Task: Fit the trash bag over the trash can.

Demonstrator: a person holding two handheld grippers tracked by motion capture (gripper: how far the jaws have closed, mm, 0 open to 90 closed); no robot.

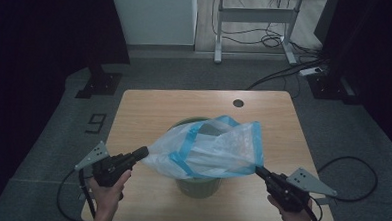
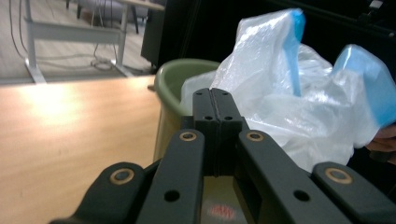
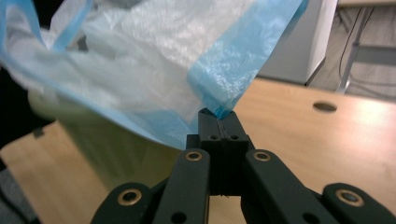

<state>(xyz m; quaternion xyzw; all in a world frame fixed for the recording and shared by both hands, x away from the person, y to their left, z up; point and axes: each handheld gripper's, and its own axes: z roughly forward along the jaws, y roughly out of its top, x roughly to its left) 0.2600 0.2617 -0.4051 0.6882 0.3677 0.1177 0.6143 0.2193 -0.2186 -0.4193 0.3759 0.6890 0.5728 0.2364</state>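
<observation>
Two hands come in at the table's [image 1: 149, 106] near edge, each with a gripper. Left gripper [image 1: 143, 152] and right gripper [image 1: 257, 169] are both squeezed tight on the bag [image 1: 207, 148], one at each end. Lots of bare wood lies toward the far edge and both side edges. Much of the green bin [image 1: 198, 184] hides under the bag. See-through and crinkly with blue strips, the bag hangs stretched over the bin, near the middle.

Plastic bag [image 1: 210, 148] — translucent white, banded in bright blue along the edges. Bin [image 1: 197, 184] at 6 o'clock beneath it — olive green, plain. Table [image 1: 149, 108] — light wood grain. Grippers [image 1: 141, 153] [image 1: 258, 169] — matte black, brass-coloured rivets noted.
</observation>
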